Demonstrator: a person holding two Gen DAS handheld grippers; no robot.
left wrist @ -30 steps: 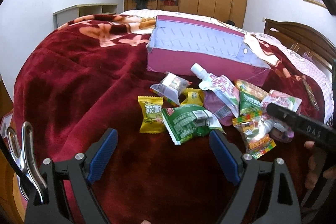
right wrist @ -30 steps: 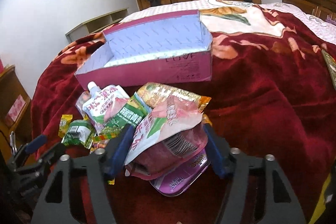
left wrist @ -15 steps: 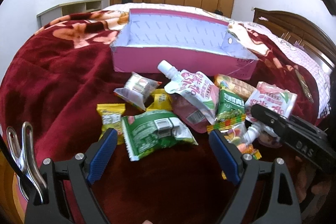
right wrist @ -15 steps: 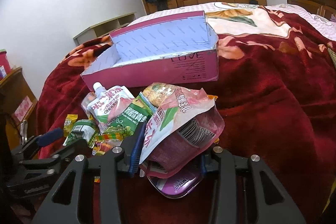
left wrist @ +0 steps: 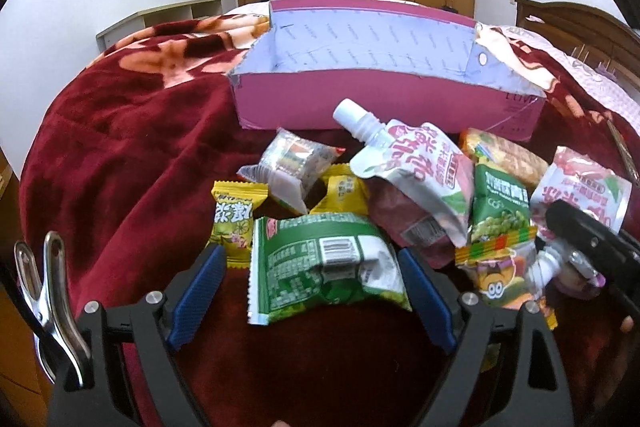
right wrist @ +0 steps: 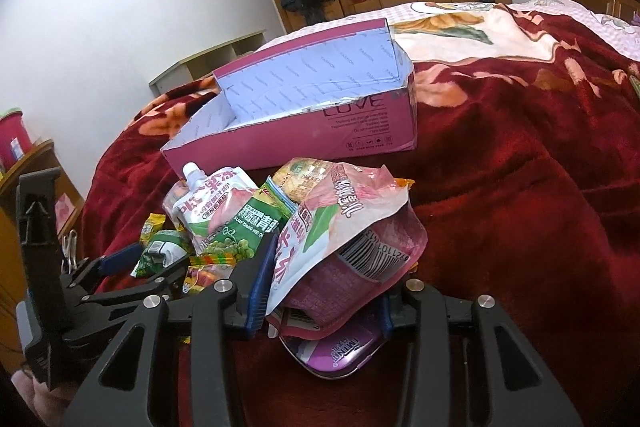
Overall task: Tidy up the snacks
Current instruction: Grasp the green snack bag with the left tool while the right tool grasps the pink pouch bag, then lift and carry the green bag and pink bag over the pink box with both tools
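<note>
Our right claw (right wrist: 324, 301) clamps pink pouch (right wrist: 352, 239): soft, crinkly, light; we grip its middle. Left claw (left wrist: 310, 293) gapes around green packet (left wrist: 320, 263).

box (left wrist: 360, 103): magenta outside, pale lilac inside
blanket (left wrist: 120, 155): deep red, peach floral pattern
snack packet (left wrist: 320, 263): green, white label
candy (left wrist: 234, 223): yellow

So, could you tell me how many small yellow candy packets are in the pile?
2: one yellow packet at the pile's left edge, another tucked behind the green bag. Others may be hidden underneath.
</note>
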